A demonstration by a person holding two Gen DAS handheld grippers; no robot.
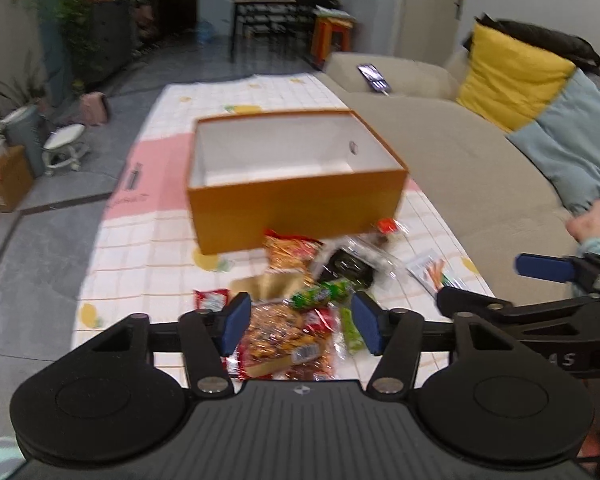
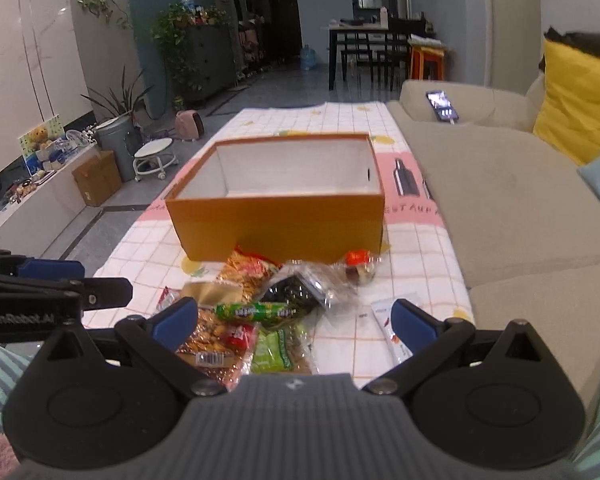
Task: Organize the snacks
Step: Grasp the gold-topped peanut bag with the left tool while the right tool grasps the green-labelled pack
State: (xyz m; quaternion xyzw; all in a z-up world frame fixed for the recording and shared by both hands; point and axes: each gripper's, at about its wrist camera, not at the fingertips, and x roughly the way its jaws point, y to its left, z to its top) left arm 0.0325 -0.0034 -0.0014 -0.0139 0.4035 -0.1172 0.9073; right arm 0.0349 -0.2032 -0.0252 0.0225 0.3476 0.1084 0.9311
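An orange cardboard box (image 1: 296,204) (image 2: 276,220), white inside and empty, stands on the checked mat. In front of it lies a pile of snacks: a green candy tube (image 1: 324,294) (image 2: 256,312), a black seaweed pack (image 1: 348,268) (image 2: 292,292), an orange-red bag (image 1: 290,254), a small red sweet (image 2: 358,258) and a white sachet (image 2: 388,320). My left gripper (image 1: 301,322) hovers open over a clear bag of brown crackers (image 1: 284,332) (image 2: 212,336), its pads standing either side of the bag without pressing it. My right gripper (image 2: 294,320) stands wide open above the pile's near side, holding nothing.
A beige sofa (image 1: 460,168) runs along the mat's right edge, with a phone (image 1: 374,78) and a yellow cushion (image 1: 508,80) on it. A person's foot (image 1: 588,220) rests on the sofa. Grey floor (image 1: 40,260) lies left, with a small stool (image 1: 64,144) and a carton (image 1: 6,180).
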